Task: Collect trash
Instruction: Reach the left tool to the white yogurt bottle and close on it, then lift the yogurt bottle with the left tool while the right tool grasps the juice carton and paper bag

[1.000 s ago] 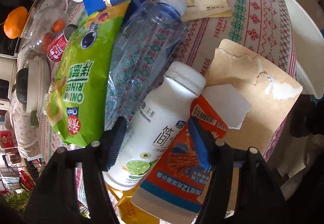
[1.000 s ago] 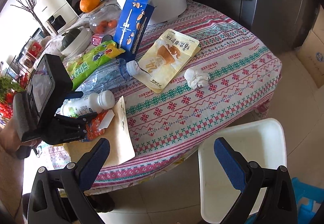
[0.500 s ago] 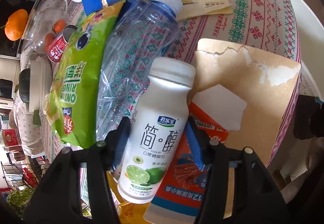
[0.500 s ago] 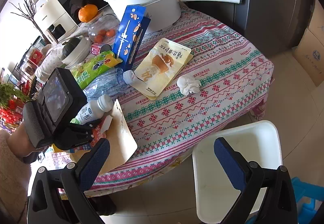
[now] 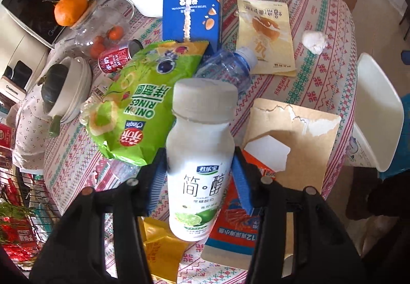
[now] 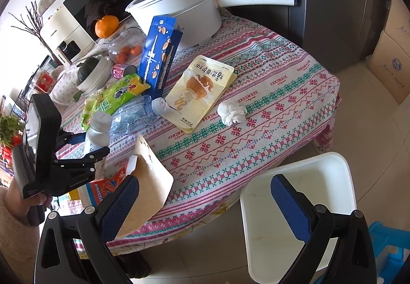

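Left wrist view shows the left gripper (image 5: 198, 176) with jaws closing on the yogurt bottle (image 5: 200, 155), raised off the bench (pickup step), bound next, I'd guess, for the white bin (image 6: 302, 207) under the wide-open right gripper (image 6: 205, 207).

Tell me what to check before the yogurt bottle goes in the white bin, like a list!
1. Grip: the left gripper has its blue pads on both sides of the yogurt bottle, jaws closing on it. Ok.
2. Bottle lifted off the table: it looks raised above the tablecloth. Ok.
3. Cap on the bottle: the white cap is in place. Ok.
4. White bin open, with room: open top, inside looks bare. Ok.
5. Right gripper out of the way: it is open and holds nothing, but hangs beside the bin. Cannot tell.
6. Bottle empty: it is opaque. Cannot tell.
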Demonstrator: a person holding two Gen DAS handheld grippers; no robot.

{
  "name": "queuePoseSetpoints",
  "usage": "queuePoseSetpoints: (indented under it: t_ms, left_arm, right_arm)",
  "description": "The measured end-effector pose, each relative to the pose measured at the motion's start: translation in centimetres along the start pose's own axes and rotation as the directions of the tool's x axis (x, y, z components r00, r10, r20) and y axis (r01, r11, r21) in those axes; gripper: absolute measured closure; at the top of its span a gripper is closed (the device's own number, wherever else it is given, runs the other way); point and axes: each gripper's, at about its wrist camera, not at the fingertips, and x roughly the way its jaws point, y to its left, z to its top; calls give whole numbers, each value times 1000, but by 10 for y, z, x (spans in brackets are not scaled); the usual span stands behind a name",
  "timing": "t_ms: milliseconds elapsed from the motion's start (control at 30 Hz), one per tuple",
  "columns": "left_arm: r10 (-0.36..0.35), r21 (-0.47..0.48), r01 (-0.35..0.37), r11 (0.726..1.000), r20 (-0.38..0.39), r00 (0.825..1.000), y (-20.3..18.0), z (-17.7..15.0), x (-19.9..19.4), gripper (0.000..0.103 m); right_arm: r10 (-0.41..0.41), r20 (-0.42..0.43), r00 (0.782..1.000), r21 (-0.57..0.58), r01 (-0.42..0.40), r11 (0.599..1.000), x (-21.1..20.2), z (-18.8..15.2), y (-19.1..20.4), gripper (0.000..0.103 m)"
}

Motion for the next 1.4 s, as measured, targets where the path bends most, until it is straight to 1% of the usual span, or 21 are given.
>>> queuePoseSetpoints:
  t_ms: [100,200,300,433,500,567,600,700,733,800,900,967,1000,1100,1133,1167,1233,1267,1400]
  left_arm:
    - [-45,-129,58,990,102,994,22,-10,-19,52]
    - [-68,-241,115,964,194,979,45,-24,-33,52]
    - [-67,-299,149,943,268,961,60,-38,-46,52]
    - [-62,-334,182,925,340,938,73,-51,-58,52]
    - [-51,-342,186,921,366,929,77,-57,-65,52]
    - [-46,-352,191,916,381,923,81,-62,-69,52]
    - [-46,-361,197,912,387,921,84,-67,-70,52]
    - [-50,-387,213,897,389,920,90,-75,-70,52]
    - [-46,-394,212,894,389,920,92,-77,-70,52]
    - [-44,-404,213,890,389,920,95,-80,-70,52]
    - [-41,-415,213,884,385,922,99,-85,-69,52]
    - [-41,-421,213,882,381,924,100,-87,-67,52]
    - [-42,-422,212,882,378,925,100,-88,-67,52]
    - [-42,-418,209,884,374,927,99,-89,-66,52]
    - [-42,-417,208,885,373,927,99,-89,-66,52]
    - [-41,-418,207,885,371,928,99,-88,-65,52]
    - [-40,-420,206,884,372,928,99,-88,-65,52]
    - [-36,-422,204,883,372,927,98,-88,-65,52]
    - [-30,-425,208,881,388,921,97,-87,-70,52]
  right_arm:
    - [20,3,1000,3,-20,1000,0,0,0,0]
    - [45,5,999,10,-45,999,1,2,3,0]
    - [86,0,996,19,-86,996,6,3,9,2]
    - [118,-30,993,0,-118,993,21,1,22,4]
    - [132,-60,989,-4,-132,991,34,-2,27,5]
    - [145,-97,985,-1,-145,989,50,-6,29,13]
    - [154,-119,981,8,-154,988,59,-7,29,14]
    - [169,-159,973,36,-165,986,81,-11,27,18]
    - [172,-169,971,41,-167,985,88,-11,27,22]
    - [178,-183,967,56,-170,984,99,-13,26,24]
    - [221,-194,956,97,-205,974,114,-15,23,28]
    - [263,-199,944,125,-242,962,122,-16,23,37]
    - [282,-199,939,137,-258,956,125,-17,23,39]
    - [316,-196,928,140,-293,946,132,-16,28,52]
    - [326,-195,925,136,-303,943,133,-16,30,62]
    - [335,-196,922,132,-314,940,134,-16,33,74]
    - [344,-199,918,114,-326,938,134,-16,40,87]
    - [341,-195,920,103,-326,940,133,-16,43,92]
    - [339,-138,930,49,-336,941,110,-11,54,98]
